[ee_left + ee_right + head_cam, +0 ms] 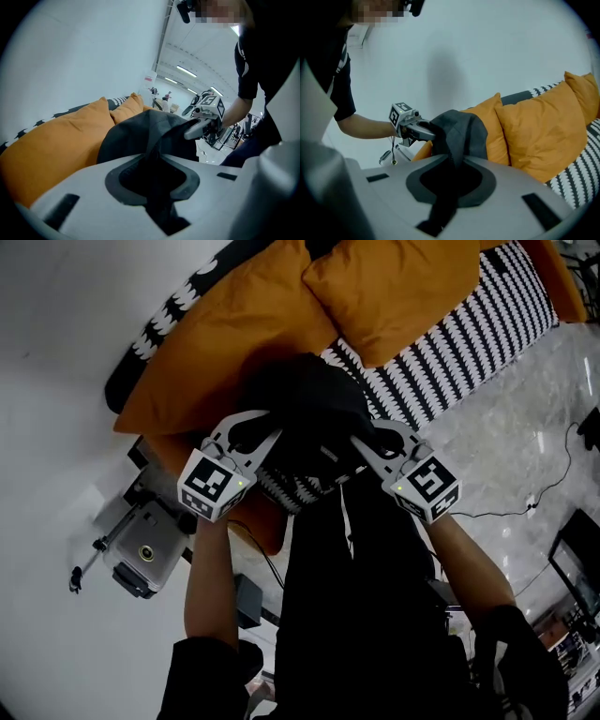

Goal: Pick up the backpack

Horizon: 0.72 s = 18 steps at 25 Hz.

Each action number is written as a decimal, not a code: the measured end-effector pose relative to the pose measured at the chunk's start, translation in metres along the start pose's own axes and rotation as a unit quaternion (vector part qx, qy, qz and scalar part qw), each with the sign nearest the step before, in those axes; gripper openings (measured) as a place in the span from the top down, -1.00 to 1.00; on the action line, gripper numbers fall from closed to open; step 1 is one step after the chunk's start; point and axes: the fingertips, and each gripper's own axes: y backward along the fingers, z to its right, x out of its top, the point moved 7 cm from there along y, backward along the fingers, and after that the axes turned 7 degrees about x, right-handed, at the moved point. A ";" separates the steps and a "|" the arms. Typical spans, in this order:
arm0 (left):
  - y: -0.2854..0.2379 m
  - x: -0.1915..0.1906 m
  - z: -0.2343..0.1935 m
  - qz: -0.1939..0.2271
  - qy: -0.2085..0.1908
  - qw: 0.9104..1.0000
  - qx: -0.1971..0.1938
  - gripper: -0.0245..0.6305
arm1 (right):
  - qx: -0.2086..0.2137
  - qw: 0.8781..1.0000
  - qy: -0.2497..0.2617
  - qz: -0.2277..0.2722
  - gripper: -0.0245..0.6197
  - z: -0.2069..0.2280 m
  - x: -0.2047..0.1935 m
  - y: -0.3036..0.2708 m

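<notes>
The black backpack [309, 409] rests against the orange pillows on a patterned sofa cover. My left gripper [258, 430] is shut on a fold of its fabric at the left side. My right gripper [371, 440] is shut on the fabric at the right side. In the left gripper view the dark cloth [145, 133] runs into the pinched jaws of the left gripper [152, 159], and the right gripper [199, 127] bites the far edge. The right gripper view shows the backpack [461, 129] drawn between the jaws of the right gripper [451, 164], with the left gripper [421, 132] on its other side.
Two large orange pillows [234, 324] lie behind the backpack on a black-and-white patterned cover [469, 343]. A white wall [56, 352] is at the left, with a grey device [141, 554] below it. The marble floor [525, 446] at the right carries a cable.
</notes>
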 end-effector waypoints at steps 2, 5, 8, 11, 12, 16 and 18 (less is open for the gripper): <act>0.008 -0.002 0.007 -0.001 0.009 1.000 0.003 0.68 | 0.009 1.000 0.003 -0.015 0.79 -0.006 -0.002 0.002; 0.019 -0.006 0.018 -0.005 0.020 1.000 0.004 0.68 | 0.025 0.999 0.005 -0.034 0.80 -0.019 -0.002 0.005; 0.028 -0.007 0.026 -0.010 0.028 1.000 0.003 0.68 | 0.033 0.998 0.014 -0.057 0.80 -0.027 -0.005 0.009; 0.035 -0.008 0.034 -0.012 0.038 0.999 0.003 0.68 | 0.036 0.996 0.021 -0.075 0.81 -0.036 -0.005 0.012; 0.038 -0.009 0.037 -0.013 0.043 0.999 0.004 0.68 | 0.036 0.996 0.022 -0.078 0.81 -0.040 -0.004 0.013; 0.047 -0.010 0.047 -0.017 0.061 0.998 0.004 0.68 | 0.044 0.994 0.017 -0.095 0.82 -0.050 -0.005 0.018; 0.052 -0.010 0.051 -0.018 0.067 0.998 0.005 0.68 | 0.048 0.994 0.021 -0.101 0.82 -0.054 -0.003 0.020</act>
